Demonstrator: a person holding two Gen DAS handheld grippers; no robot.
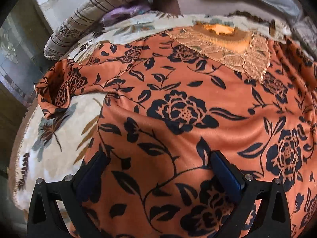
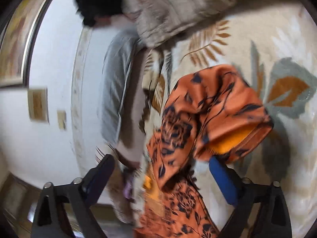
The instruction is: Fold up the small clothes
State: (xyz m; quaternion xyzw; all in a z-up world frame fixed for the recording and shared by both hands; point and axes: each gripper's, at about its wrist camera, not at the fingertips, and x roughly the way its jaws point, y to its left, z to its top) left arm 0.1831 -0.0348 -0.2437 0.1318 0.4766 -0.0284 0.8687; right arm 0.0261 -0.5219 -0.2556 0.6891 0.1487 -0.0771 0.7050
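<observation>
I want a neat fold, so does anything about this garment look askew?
Yes. The orange floral top lies mostly flat, but its left-view sleeve is bunched and its cuff gapes open. The other sleeve is crumpled and doubled over on the bedspread.

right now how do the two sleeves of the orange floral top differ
In the left wrist view, the sleeve lies on the leaf-print blanket, spread out sideways from the body. In the right wrist view, the other sleeve is bunched, its cuff opening showing a plain orange lining, close to the right gripper. Both share the black rose print.
</observation>
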